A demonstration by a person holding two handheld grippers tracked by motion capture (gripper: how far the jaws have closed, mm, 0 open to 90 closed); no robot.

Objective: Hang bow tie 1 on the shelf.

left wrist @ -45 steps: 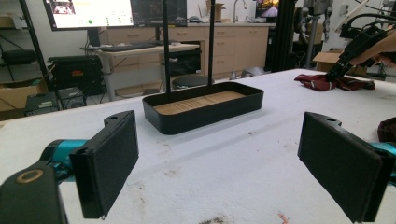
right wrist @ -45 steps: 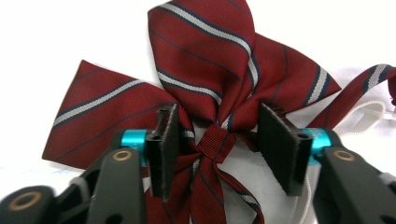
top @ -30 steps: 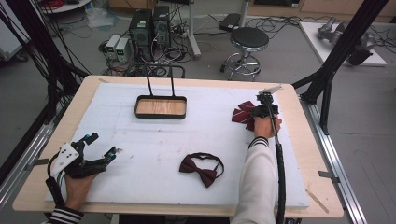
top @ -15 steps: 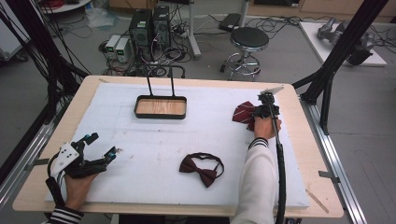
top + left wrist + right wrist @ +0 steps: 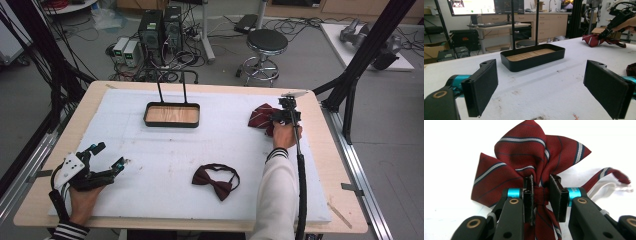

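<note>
A red striped bow tie [image 5: 534, 162] lies at the far right of the white foam mat [image 5: 150, 155]. My right gripper [image 5: 541, 187] is shut on its centre knot, both pads pressing the band. From above, that gripper [image 5: 274, 120] reaches the striped tie [image 5: 259, 116] from the near side. A plain dark maroon bow tie [image 5: 216, 179] lies flat at the near middle, untouched. My left gripper [image 5: 111, 154] rests at the near left, open, with nothing between its jaws [image 5: 541, 75]. It faces the black tray [image 5: 536, 61].
The black tray [image 5: 171, 123] with a wooden floor and two upright rods stands at the far middle of the mat. The wooden table edge [image 5: 345, 200] frames the mat. Beyond the table are a stool [image 5: 267, 42], computer towers [image 5: 160, 25] and cables.
</note>
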